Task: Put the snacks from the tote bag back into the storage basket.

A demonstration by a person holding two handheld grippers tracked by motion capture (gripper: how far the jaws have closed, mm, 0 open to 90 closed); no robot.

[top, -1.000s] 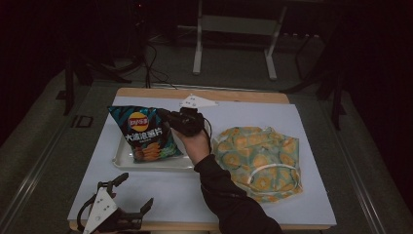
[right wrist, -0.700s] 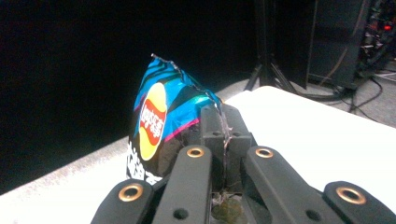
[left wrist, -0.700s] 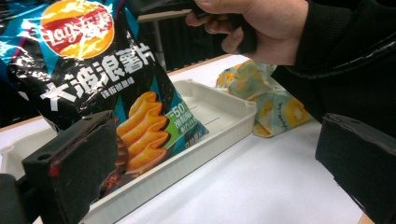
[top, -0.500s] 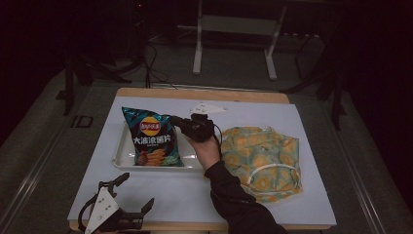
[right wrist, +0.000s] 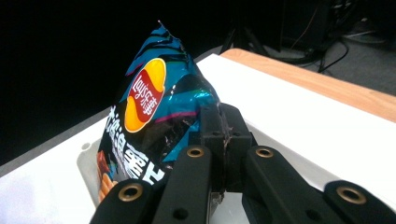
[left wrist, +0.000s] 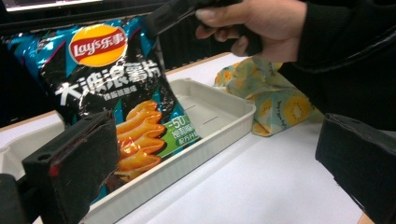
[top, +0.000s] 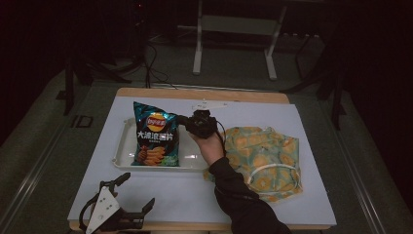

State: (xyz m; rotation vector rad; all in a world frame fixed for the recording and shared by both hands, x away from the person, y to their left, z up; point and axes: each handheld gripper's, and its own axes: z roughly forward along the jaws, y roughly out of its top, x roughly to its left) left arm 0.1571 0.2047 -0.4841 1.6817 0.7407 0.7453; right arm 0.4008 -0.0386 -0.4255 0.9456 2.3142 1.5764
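The chip bag (left wrist: 107,98) is marked with a red-and-yellow "Lay's" roundel, followed by Chinese characters. Large white Chinese characters are printed below the roundel, with a smaller line beneath them. A green panel near the bag's lower corner bears "-50" and further small print, which cannot be read.

A fixed overhead camera looked forward and down across the table (top: 311,146), while each gripper's close, low camera faced the chip bag (left wrist: 112,93) and white tray (left wrist: 219,126), which all views shared.
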